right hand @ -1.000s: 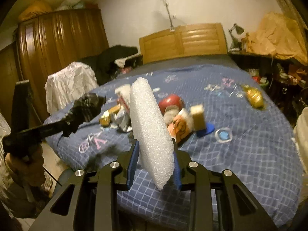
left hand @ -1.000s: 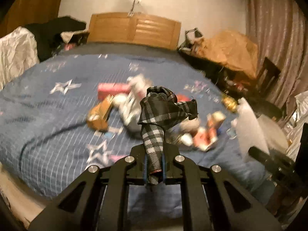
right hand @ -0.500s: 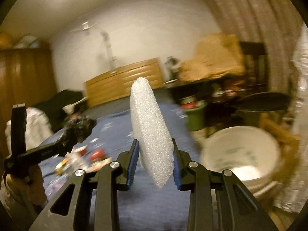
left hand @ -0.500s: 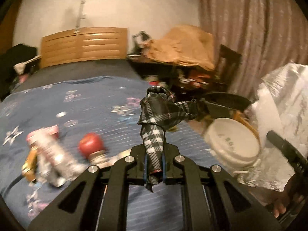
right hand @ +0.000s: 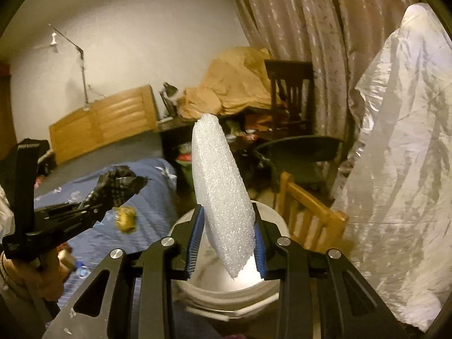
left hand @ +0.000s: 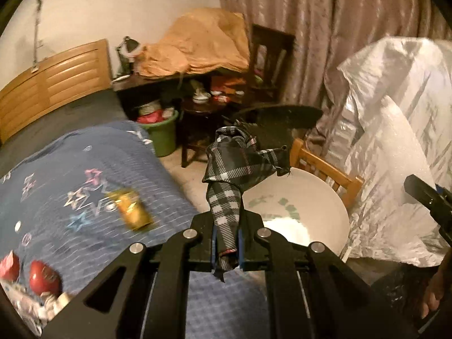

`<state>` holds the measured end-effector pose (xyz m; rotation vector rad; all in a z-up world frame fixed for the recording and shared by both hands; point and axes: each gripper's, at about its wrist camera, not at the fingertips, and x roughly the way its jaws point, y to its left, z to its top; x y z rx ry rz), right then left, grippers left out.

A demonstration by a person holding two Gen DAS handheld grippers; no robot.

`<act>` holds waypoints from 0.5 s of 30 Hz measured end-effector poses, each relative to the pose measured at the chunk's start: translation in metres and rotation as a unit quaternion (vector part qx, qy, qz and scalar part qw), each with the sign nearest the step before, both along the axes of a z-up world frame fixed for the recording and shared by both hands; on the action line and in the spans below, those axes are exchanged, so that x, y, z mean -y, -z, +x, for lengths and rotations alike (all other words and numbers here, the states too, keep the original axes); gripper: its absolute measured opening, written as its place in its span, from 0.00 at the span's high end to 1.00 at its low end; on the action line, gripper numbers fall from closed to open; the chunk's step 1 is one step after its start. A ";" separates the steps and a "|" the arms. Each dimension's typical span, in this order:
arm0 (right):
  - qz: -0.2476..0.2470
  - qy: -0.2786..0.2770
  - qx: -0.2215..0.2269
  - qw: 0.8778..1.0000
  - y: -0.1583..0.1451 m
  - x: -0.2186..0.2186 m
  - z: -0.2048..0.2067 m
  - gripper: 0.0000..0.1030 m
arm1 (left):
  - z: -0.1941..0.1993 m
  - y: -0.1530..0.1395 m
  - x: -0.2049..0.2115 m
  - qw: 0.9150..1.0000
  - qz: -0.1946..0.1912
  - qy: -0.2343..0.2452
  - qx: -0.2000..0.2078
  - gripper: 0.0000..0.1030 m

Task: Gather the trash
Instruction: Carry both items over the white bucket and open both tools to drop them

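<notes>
The bed point(left hand: 93, 169), under its blue star-printed cover, fills the left wrist view from 7 to 10 o'clock; its near edge runs toward 6 o'clock, with bare floor between it and the white bucket point(left hand: 319, 206). The bucket sits open-mouthed just right of centre, hemmed at 3 o'clock by a crinkled silver sheet point(left hand: 395, 113) and at 1 o'clock by a wooden chair point(left hand: 325, 166) — little free room on that side. Green marks inside the bucket wall are too blurred to read.

The left gripper point(left hand: 226, 243) is clamped tight on a plaid cloth scrap point(left hand: 234, 166), which stands up over the bucket's near rim. The right gripper point(right hand: 226, 243) is clamped on a white foam piece point(right hand: 223, 192), upright above the bucket.

Only the left view shows the gold wrapper point(left hand: 132, 209) and red apple point(left hand: 43, 281) clearly on the bed; only the right view shows the person's hand point(right hand: 31, 276) at 8 o'clock.
</notes>
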<state>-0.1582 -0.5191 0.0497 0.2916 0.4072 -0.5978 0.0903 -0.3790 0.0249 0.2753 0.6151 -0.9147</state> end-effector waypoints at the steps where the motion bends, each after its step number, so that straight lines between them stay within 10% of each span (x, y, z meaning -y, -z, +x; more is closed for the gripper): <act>1: 0.003 0.002 -0.006 1.000 0.001 0.007 0.003 0.68 | -0.001 0.003 0.010 1.000 0.007 0.003 0.001 0.91; 15: 0.059 0.004 -0.063 0.996 0.040 0.068 0.051 0.68 | 0.006 0.045 0.078 0.997 0.067 0.023 -0.012 0.91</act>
